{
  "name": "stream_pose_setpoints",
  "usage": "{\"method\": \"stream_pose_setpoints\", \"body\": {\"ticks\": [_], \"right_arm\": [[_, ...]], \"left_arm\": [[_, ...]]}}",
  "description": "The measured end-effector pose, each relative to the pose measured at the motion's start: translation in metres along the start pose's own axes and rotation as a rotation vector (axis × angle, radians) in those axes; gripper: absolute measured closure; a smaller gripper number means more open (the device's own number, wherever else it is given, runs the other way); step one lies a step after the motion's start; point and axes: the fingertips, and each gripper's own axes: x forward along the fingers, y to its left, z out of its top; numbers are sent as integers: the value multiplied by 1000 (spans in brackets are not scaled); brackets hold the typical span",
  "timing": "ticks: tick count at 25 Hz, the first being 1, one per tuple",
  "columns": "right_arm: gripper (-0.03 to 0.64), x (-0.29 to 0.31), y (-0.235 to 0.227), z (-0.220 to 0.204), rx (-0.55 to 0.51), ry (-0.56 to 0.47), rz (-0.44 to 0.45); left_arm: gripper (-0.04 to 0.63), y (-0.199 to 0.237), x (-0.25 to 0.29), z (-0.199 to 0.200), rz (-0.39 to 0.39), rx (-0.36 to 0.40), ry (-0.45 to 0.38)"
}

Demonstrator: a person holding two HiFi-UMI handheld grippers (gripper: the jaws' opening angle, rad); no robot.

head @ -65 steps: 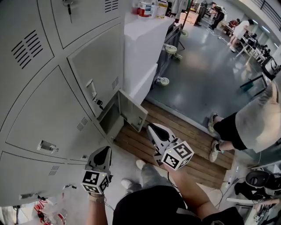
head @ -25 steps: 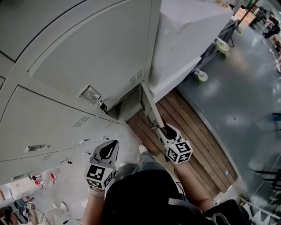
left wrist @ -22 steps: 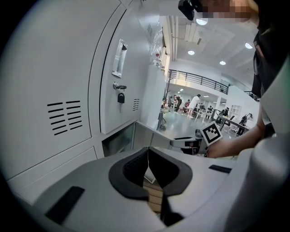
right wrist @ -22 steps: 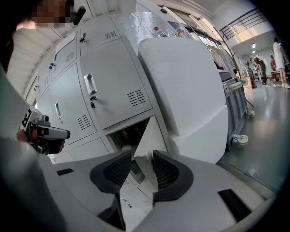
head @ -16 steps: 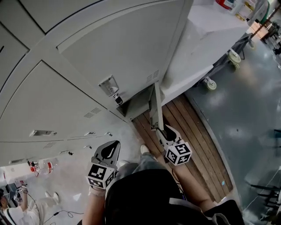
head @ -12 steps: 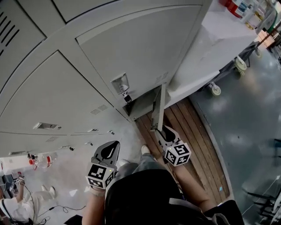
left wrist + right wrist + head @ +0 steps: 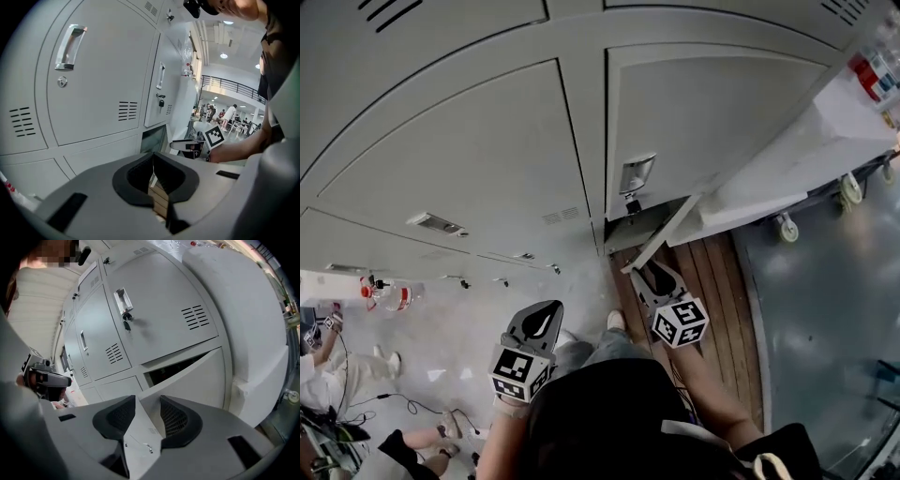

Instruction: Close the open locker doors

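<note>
One bottom locker door (image 7: 661, 242) stands ajar at the right end of the grey locker bank, its compartment dark behind it (image 7: 178, 367). My right gripper (image 7: 645, 272) is at the door's free edge. It is open, its jaws have just opened a little, and the door's latch edge (image 7: 138, 441) lies in the gap without being pinched. My left gripper (image 7: 546, 314) hangs shut and empty to the left, in front of closed doors. The left gripper view shows its tips (image 7: 153, 161) meeting, with the open compartment (image 7: 152, 139) and the right gripper (image 7: 187, 145) beyond.
A white cabinet on casters (image 7: 787, 178) stands right of the lockers, close to the open door. Wooden slats (image 7: 712, 281) cover the floor below the door. A key hangs in the lock (image 7: 630, 202) above. A bottle (image 7: 389, 295) and other people's legs are at the far left.
The door has swung from wide open toward the locker front, and my right gripper has stayed at its free edge. The head view has turned to face the lockers squarely. The left gripper stayed shut.
</note>
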Motion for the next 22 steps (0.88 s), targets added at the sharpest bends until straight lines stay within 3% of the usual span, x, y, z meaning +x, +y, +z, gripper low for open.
{"method": "stream_pose_setpoints", "body": {"ticks": [12, 22], "right_arm": [[436, 62, 18, 13, -98, 41, 133], [434, 100, 16, 20, -173, 53, 156]], "left_arm": [[574, 30, -36, -20, 192, -111, -23], [574, 44, -54, -31, 292, -172, -34]]}}
